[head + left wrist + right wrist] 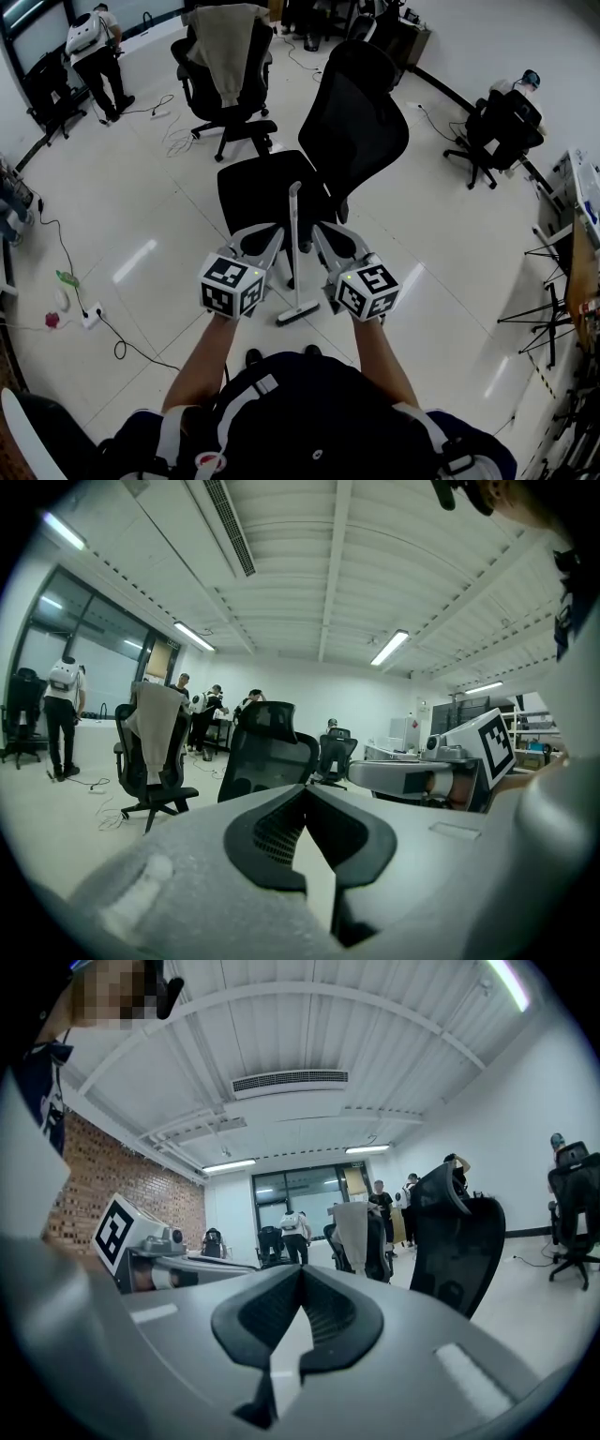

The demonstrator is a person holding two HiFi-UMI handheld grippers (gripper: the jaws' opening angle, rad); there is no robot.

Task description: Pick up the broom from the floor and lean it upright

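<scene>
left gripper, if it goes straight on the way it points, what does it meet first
Probably the black office chair: the left gripper aims at its seat, just left of the broom standing against it, though depth is unclear.

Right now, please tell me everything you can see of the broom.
The broom is whitish grey: a long, thin, straight handle and a small flat head. It stands nearly upright, head on the pale floor, handle seemingly resting against the black office chair seat. The left gripper and right gripper, both shut and empty, flank the handle without holding it.
</scene>
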